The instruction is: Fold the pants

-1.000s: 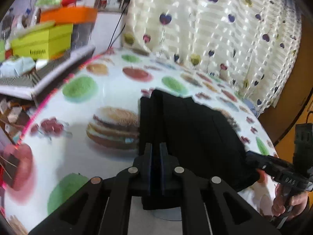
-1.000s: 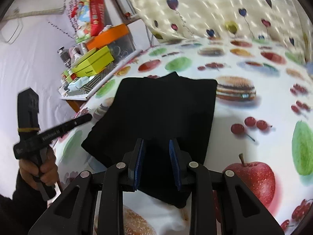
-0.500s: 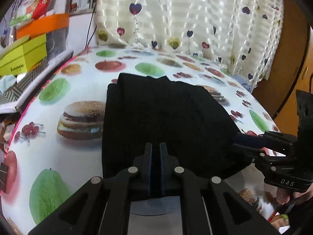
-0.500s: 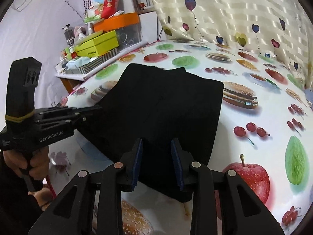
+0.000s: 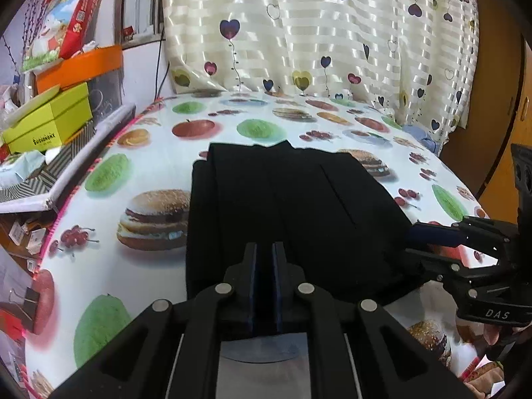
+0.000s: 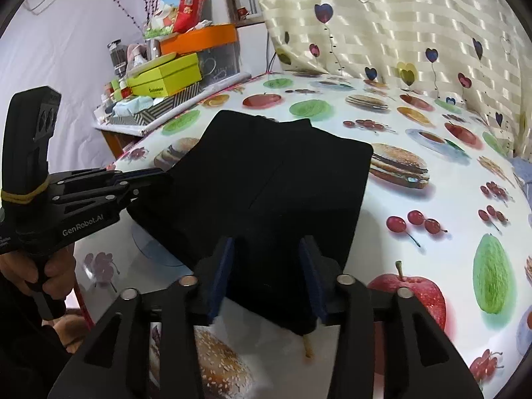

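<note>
The black pants lie folded into a rough rectangle on the fruit-and-burger tablecloth; they also show in the right wrist view. My left gripper is shut on the pants' near edge; from the right wrist view it is at the fold's left corner. My right gripper is open, its fingers straddling the near right edge of the pants. In the left wrist view it sits at the fold's right corner.
A side shelf at the left holds a yellow-green box, an orange box and clutter. A heart-print curtain hangs behind the table. A brown wooden door stands at the right.
The right gripper's jaws have spread wider, letting go of the pants. Both grippers have settled lower and steadied; the left stays shut on the pants edge.
</note>
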{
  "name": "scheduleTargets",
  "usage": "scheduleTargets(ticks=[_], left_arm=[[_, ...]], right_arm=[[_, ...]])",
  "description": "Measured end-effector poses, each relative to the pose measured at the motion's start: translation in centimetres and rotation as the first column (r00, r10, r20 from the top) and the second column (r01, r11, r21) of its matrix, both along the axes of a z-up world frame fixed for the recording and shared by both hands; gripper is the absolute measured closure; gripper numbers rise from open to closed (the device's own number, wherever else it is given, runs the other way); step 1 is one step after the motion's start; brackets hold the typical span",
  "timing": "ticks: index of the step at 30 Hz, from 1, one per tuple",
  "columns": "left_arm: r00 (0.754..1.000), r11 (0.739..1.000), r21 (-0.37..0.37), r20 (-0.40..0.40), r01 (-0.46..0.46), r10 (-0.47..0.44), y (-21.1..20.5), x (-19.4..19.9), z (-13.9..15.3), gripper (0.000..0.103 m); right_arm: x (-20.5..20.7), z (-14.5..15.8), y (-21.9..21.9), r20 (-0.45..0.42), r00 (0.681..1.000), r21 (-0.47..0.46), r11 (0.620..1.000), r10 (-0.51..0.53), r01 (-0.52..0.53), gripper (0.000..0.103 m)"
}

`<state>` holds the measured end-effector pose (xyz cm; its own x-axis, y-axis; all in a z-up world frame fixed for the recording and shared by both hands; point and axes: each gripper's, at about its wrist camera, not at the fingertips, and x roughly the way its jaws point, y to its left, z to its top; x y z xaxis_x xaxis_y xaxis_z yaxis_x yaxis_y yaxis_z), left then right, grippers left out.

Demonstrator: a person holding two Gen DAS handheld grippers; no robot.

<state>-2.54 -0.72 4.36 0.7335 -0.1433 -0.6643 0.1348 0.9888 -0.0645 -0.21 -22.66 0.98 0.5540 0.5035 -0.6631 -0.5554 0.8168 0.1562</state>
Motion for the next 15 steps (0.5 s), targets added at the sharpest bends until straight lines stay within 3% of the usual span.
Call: scheduleTargets(ticks=[2,6,15], left_arm=[[1.000,1.000,0.005,0.007,-0.010,0.010,0.1,0.1,0.2,0.085],[1.000,1.000,0.007,0.008,-0.023,0.022,0.6,0.3,0.3,0.084],[0.997,0.995,-0.053,-0.007,-0.080,0.080,2.6,1.1,0.3,0.076]], right_arm=[[0.2,-0.1,-0.4,-0.009,1.000,0.008,1.000,-0.014,0.014,0.056],[0.6,-0.2,-1.2,-0.026,0.999,0.031,0.999,-0.035,0.036,0.056],[1.5,-0.4,-2.4,-0.052,0.995,0.056,0.995,-0.083,0.085,0.056]])
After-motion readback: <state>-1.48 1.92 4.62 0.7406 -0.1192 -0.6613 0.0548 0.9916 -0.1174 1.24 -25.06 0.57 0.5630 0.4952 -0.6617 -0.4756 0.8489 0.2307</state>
